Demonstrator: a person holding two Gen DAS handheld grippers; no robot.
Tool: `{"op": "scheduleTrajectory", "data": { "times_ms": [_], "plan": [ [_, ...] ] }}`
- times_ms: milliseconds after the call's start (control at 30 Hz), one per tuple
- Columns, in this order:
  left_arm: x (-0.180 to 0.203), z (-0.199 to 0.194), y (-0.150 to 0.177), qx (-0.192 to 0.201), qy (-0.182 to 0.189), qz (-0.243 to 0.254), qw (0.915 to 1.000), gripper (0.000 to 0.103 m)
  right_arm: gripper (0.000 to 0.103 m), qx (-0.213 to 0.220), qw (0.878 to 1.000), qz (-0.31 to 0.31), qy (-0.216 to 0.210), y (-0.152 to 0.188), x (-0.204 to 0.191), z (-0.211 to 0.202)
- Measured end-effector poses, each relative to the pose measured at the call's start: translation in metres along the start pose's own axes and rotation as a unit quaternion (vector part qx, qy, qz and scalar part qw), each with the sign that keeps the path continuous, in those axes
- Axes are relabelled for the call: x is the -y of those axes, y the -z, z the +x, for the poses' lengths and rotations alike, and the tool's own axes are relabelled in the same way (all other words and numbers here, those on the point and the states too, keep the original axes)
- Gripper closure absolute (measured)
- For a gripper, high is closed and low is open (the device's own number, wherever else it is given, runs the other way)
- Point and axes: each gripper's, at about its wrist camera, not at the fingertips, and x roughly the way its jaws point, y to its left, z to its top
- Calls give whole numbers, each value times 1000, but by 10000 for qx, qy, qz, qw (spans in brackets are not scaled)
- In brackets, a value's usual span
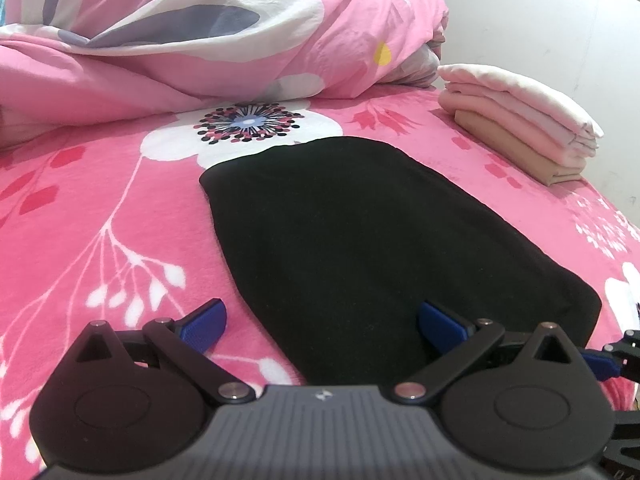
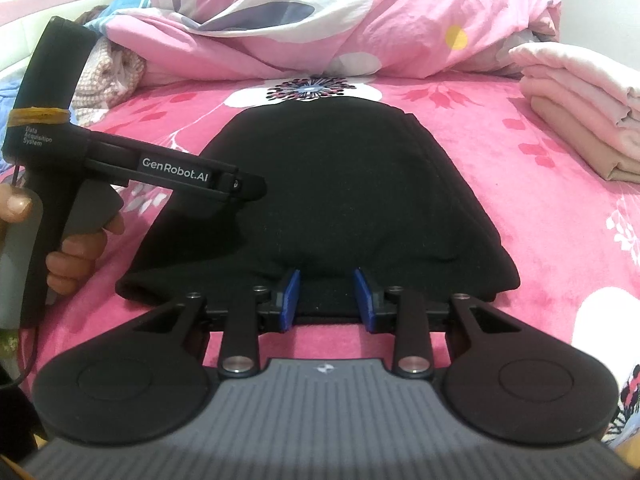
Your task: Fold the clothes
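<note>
Right wrist view shows a black garment (image 2: 332,184) lying flat and folded on the pink floral bed cover (image 2: 540,220), its near edge right at the right gripper (image 2: 327,298). The blue pads (image 2: 291,296) stand a narrow way apart, with the garment's near hem lying between them; whether they press on the cloth I cannot tell. To the left, a hand (image 2: 76,256) holds the left gripper's handle, and its nose hangs over the garment's left side.

Left wrist view has the same black garment (image 1: 360,240) spread ahead of the left gripper (image 1: 322,326), whose blue fingers (image 1: 206,322) are spread wide, one over the cover, the other over the cloth, gripping nothing.

Off to the right, well apart from the garment, sits a stack of folded clothes (image 1: 520,120) in white, pale pink and tan. Behind everything a rumpled pink quilt (image 1: 220,32) is heaped along the far side of the bed.
</note>
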Motion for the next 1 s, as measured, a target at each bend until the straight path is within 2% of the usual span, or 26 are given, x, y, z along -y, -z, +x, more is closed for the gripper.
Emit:
{"op": "scheduleTrajectory", "data": {
  "times_ms": [233,700,1000],
  "plan": [
    [-3,-1,-2,-21,15,-148,9999,0,73,21,10000,30,1,1,1,0],
    [2,-7,-4,-83,-313,-316,9990,0,72,15,10000,97,-5,0,3,0],
    [3,-11,-6,51,-497,-203,9985,0,72,6,9999,133,8,-1,4,0]
  ]
}}
